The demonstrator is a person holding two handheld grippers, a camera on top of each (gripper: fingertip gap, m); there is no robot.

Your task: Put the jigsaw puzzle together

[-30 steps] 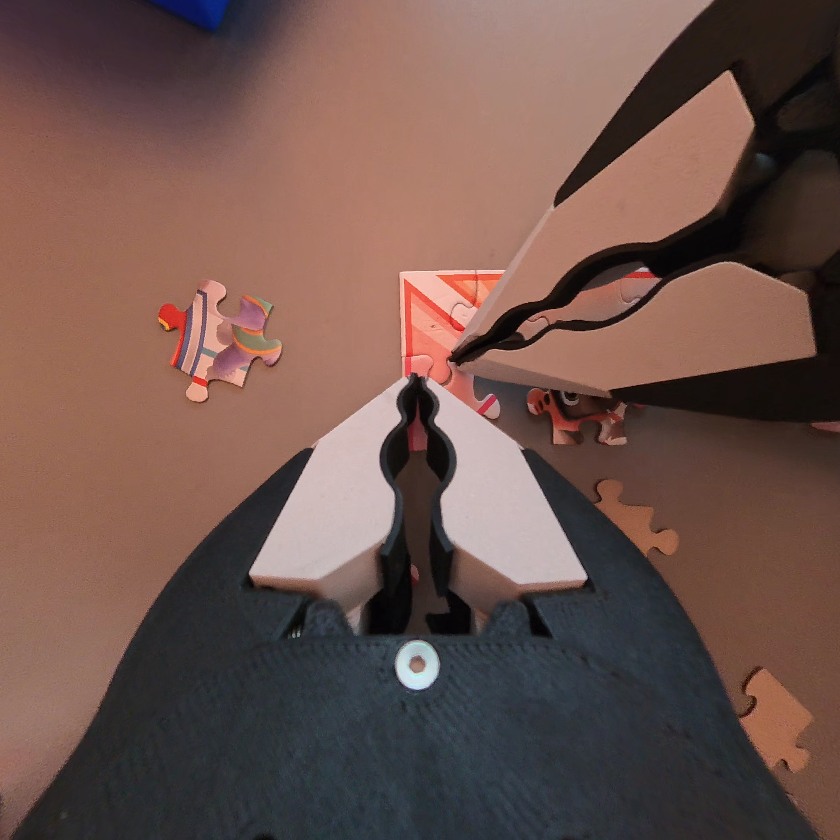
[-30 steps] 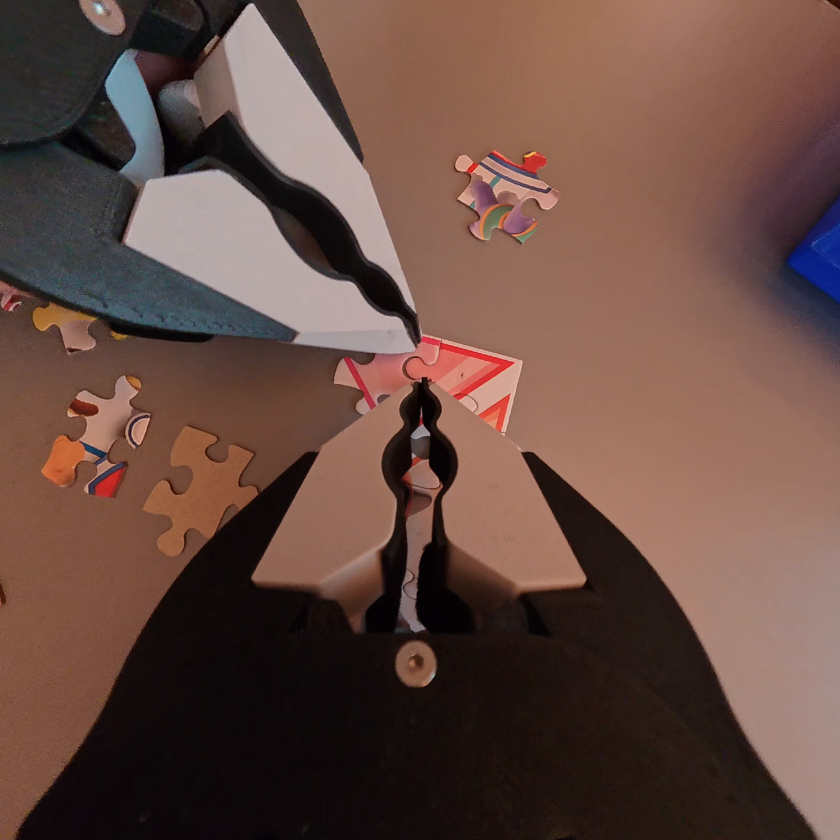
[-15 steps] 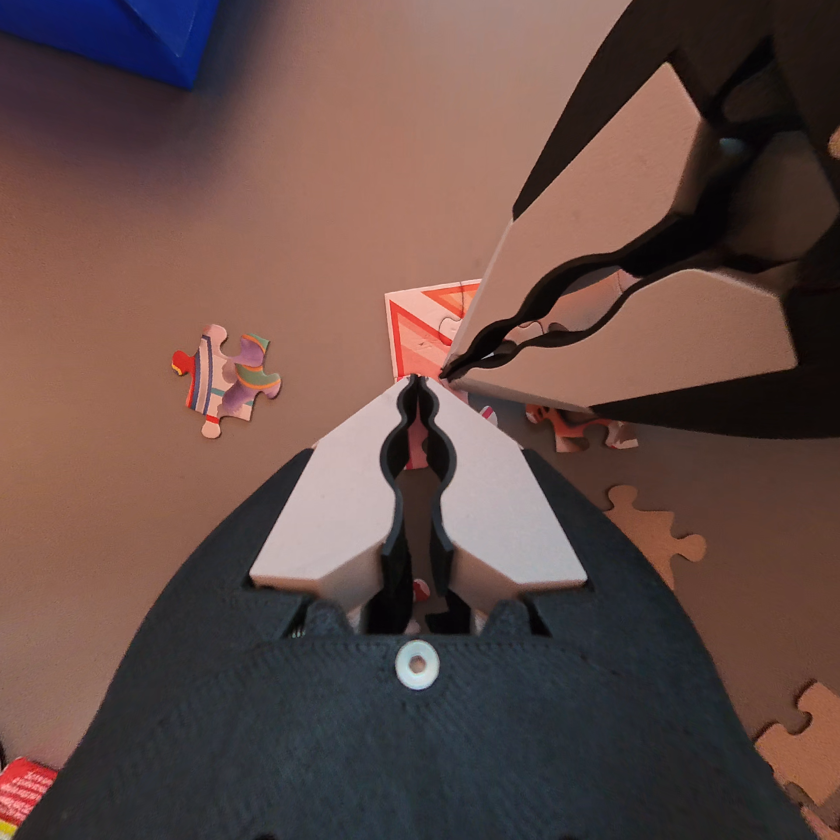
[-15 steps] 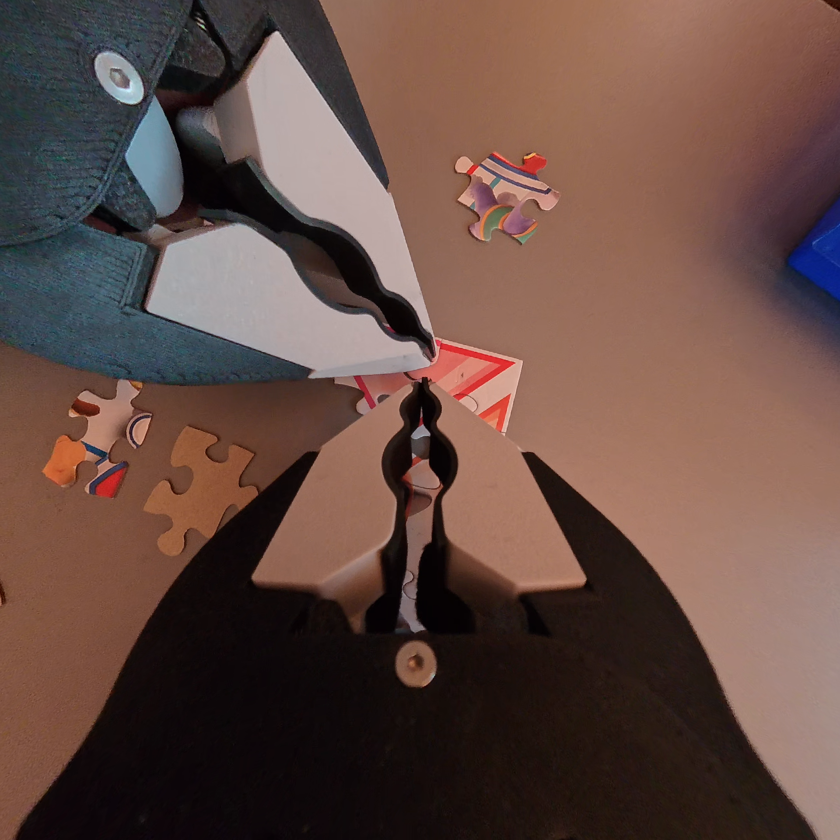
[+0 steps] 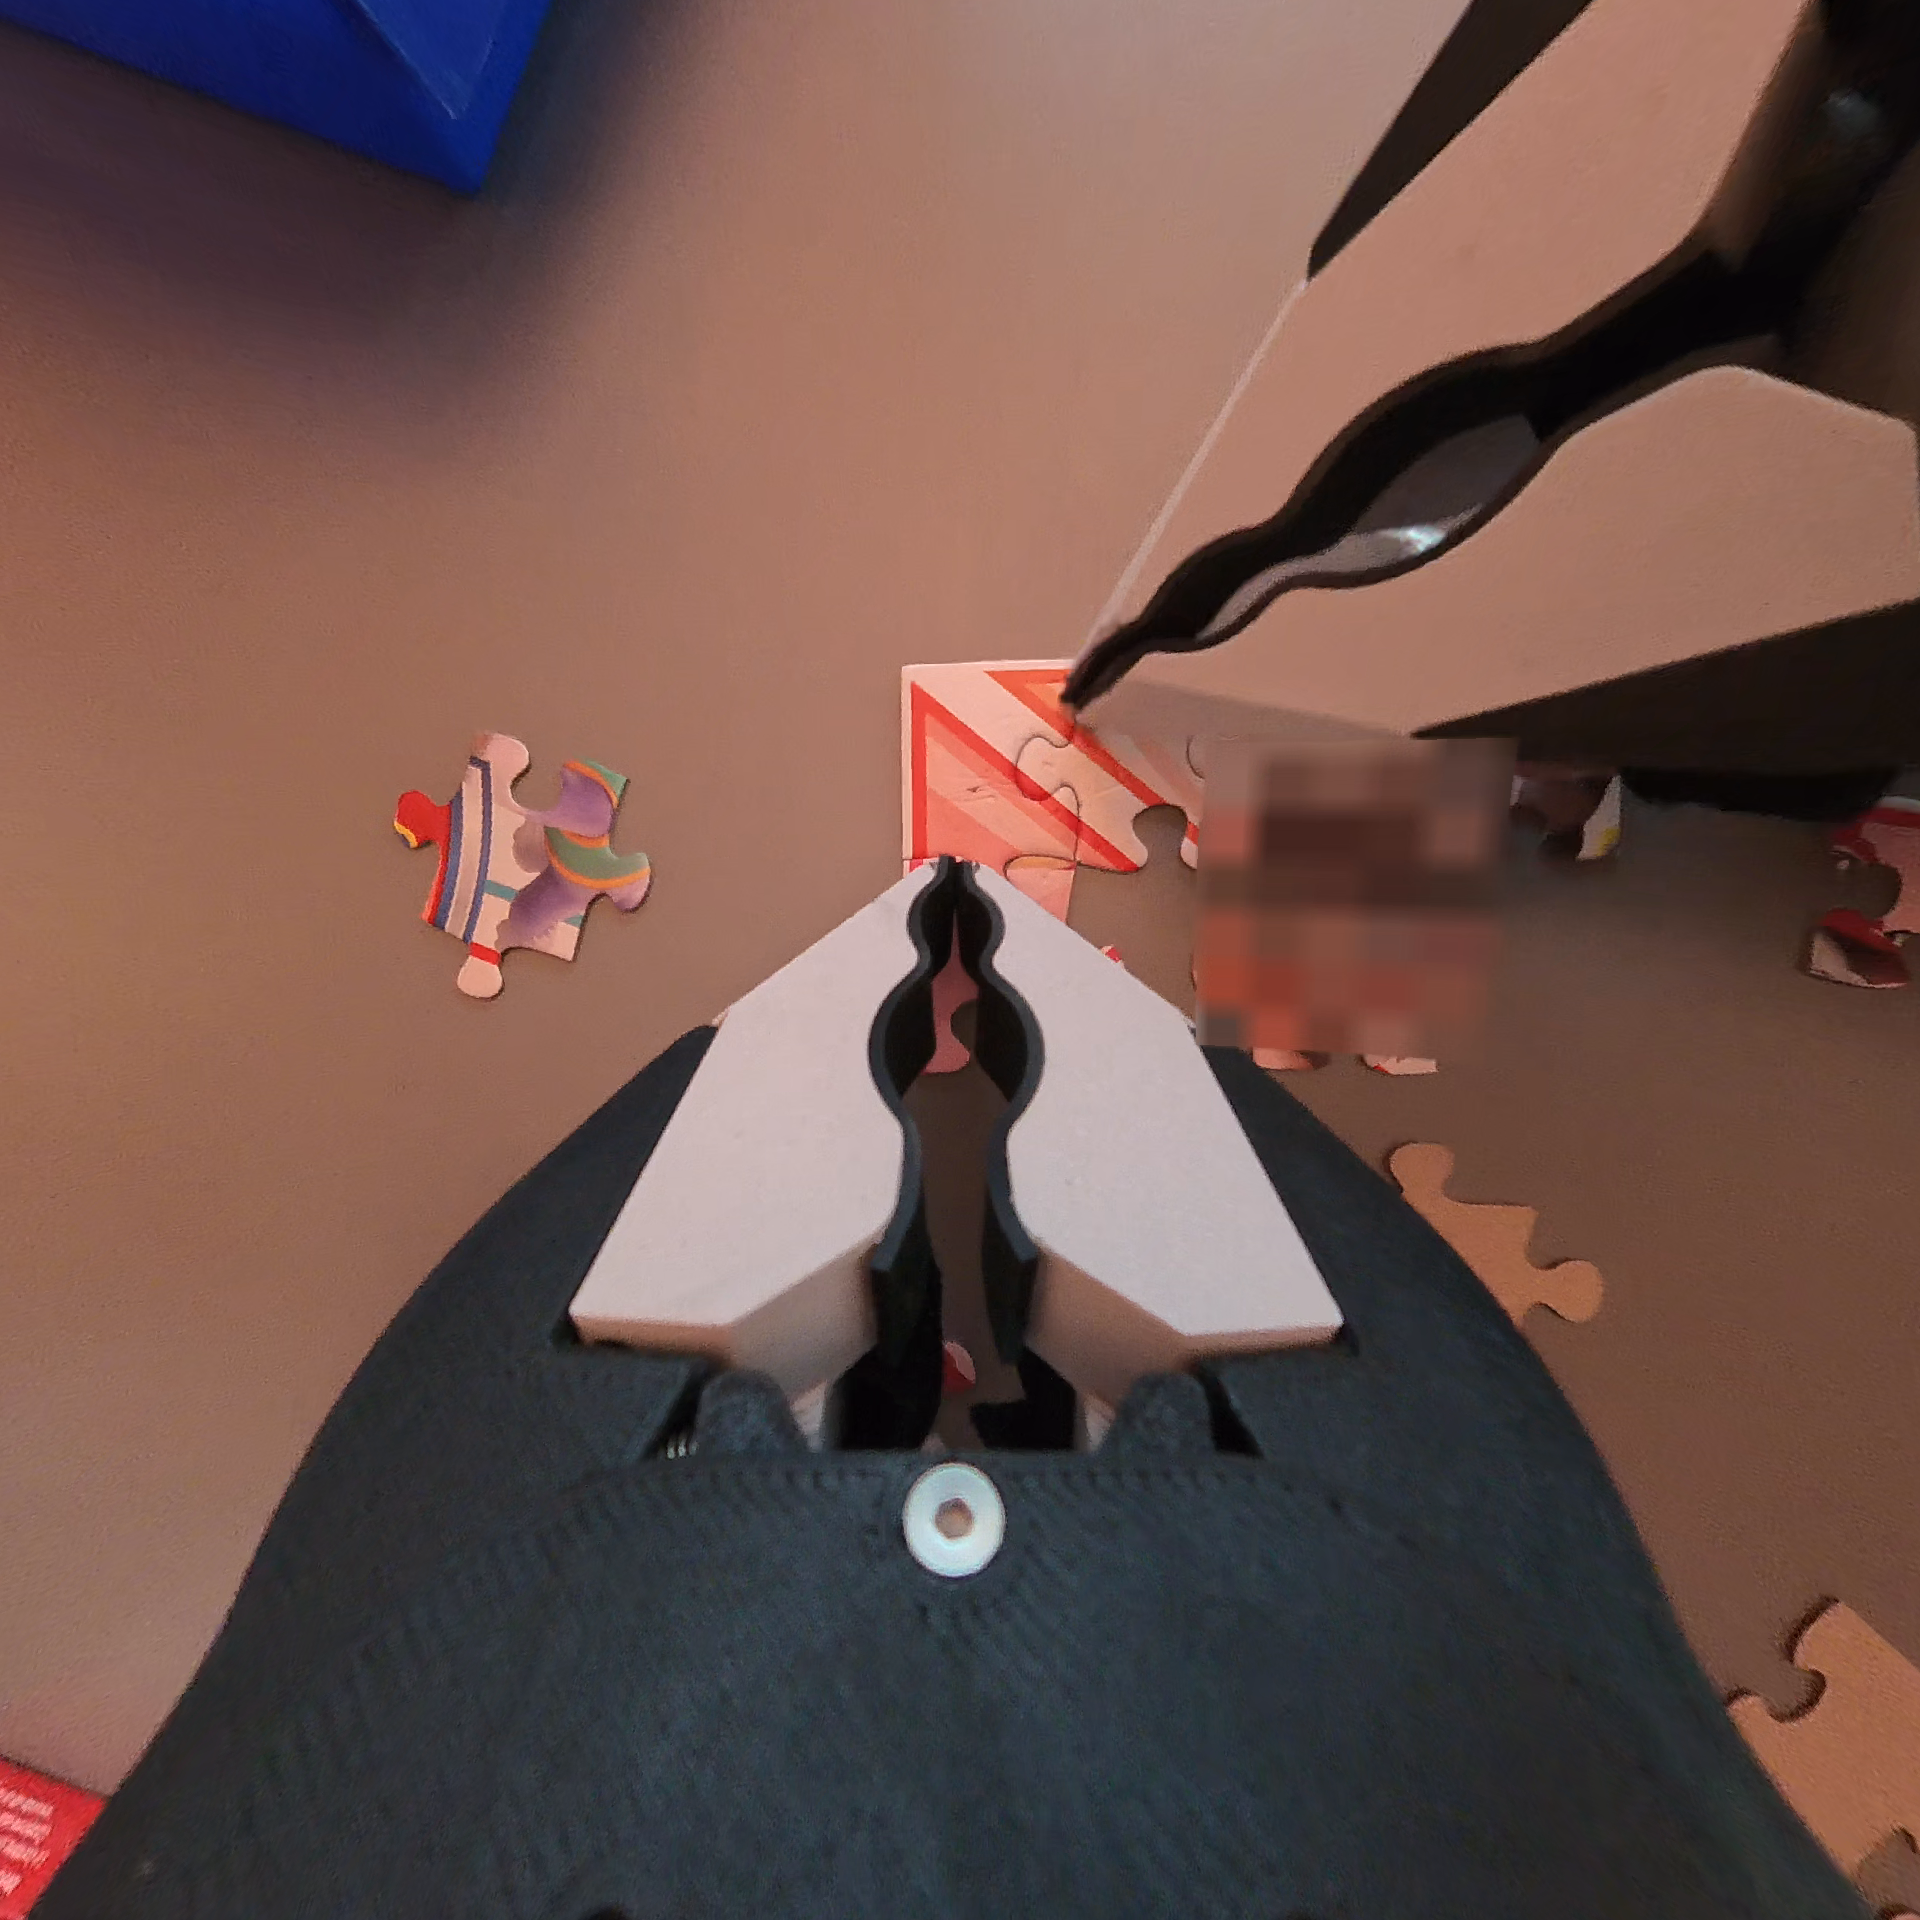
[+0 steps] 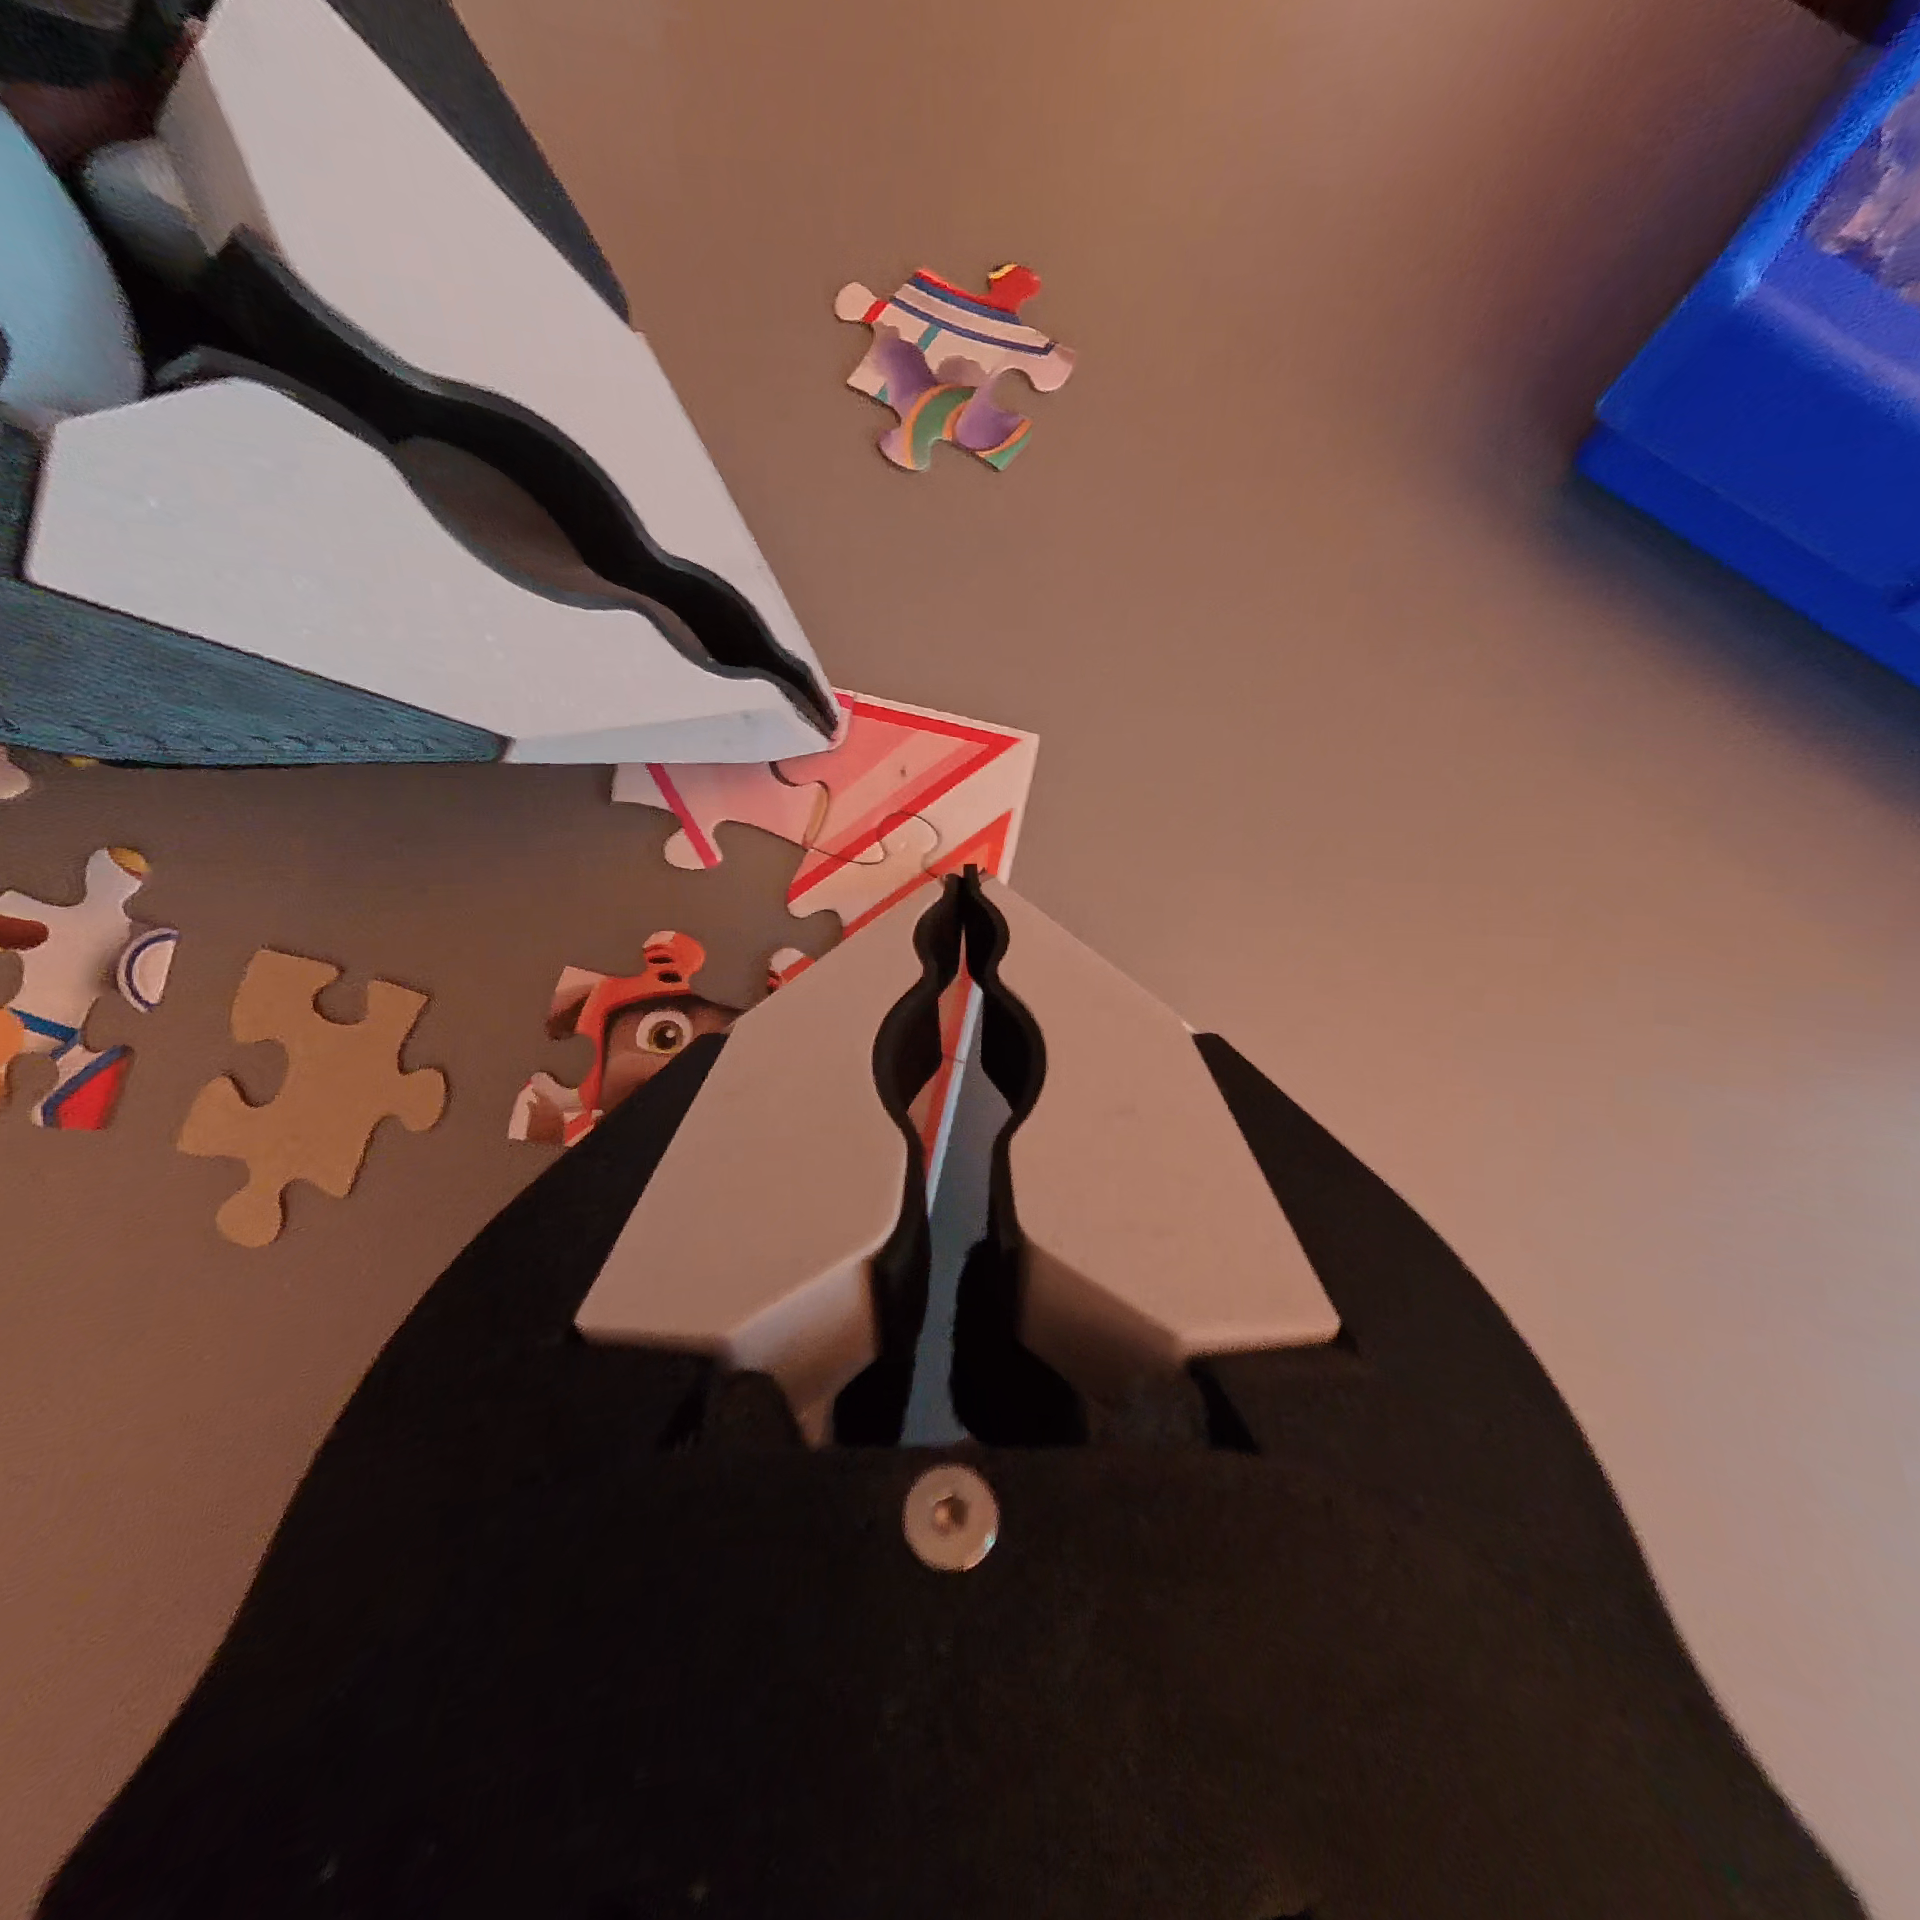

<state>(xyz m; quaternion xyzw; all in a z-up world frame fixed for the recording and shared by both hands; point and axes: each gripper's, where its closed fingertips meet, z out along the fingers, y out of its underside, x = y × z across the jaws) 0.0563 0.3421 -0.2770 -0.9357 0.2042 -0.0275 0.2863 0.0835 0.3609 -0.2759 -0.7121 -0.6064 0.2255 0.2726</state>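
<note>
While flat, assembled corner (image 5: pixel 997 774) seemingly points away.

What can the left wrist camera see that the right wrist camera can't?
Only the left wrist view shows a red object in the bottom corner and two plain brown pieces at the right. Only the right wrist view shows a piece with a cartoon eye. Both show the joined pink-striped pieces, the lone colourful piece, the blue box and both hand-held grippers, left and right, tips on the striped pieces.
</note>
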